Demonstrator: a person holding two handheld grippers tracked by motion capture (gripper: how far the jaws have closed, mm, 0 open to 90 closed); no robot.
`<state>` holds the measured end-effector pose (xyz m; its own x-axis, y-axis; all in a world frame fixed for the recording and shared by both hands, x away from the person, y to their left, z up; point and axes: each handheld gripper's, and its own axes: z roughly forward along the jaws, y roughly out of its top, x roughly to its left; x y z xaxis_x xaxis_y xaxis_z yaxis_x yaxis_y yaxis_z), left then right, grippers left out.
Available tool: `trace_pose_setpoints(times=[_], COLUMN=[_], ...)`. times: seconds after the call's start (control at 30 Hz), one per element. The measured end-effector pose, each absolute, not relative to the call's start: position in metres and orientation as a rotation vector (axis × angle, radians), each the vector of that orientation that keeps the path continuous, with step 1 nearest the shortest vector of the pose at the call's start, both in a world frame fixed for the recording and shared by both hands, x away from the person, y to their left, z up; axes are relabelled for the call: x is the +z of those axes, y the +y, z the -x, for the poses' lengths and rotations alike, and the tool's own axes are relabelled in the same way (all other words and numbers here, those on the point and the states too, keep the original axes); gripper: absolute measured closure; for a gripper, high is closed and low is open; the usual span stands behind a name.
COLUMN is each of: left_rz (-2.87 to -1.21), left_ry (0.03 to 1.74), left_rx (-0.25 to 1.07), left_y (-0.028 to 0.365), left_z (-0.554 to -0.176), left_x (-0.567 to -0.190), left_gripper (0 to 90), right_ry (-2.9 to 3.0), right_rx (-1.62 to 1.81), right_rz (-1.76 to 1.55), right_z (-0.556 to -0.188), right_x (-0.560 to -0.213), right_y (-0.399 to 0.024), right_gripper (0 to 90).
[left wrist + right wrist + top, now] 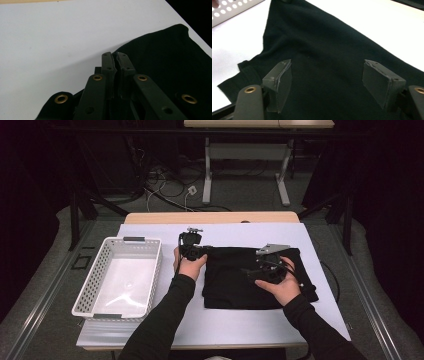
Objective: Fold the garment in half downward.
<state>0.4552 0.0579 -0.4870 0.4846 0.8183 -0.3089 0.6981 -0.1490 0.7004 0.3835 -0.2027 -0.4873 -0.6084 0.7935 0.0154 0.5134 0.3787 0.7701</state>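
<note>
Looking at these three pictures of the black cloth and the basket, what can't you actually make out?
- High view: what kind of garment the black cloth is; dark folds blur together.
- Left gripper view: whether the closed jaws pinch the cloth's edge; the left gripper hides it.
- Right gripper view: most of the white basket, cut off by the edge.

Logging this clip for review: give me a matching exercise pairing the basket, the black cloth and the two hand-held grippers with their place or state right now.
Things:
1. white basket
2. black cloth
3. left hand-held gripper
4. right hand-held gripper

States:
A. jaws open above the cloth, nothing between them
B. jaws shut at the cloth's edge
C. stands empty at the table's left
D. lies folded flat on the white table

Pairs: 1-C, 2-D, 3-B, 4-A
</note>
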Motion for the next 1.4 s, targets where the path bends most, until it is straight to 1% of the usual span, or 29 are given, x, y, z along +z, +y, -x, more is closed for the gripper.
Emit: trace_pose_setpoints(times=[1.13, 1.37, 1.4], left_rz=[-1.888, -1.89, -1.891], left_ry=[1.277, 1.275, 1.276], left_rx=[0.174, 0.177, 0.179], left_y=[0.062, 0.062, 0.062], left_z=[-0.456, -0.457, -0.457], left_x=[-0.49, -0.49, -0.49], left_gripper=[85.5, 85.5, 85.6], right_ry=[2.457, 2.493, 2.504], right_rx=[1.137, 1.136, 1.141], right_rz=[-0.999, -0.948, -0.941], right_z=[-0.351, -0.344, -0.344], right_x=[-0.516, -0.524, -0.526], right_y=[-0.134, -0.117, -0.112], right_gripper=[24.3, 28.1, 31.1])
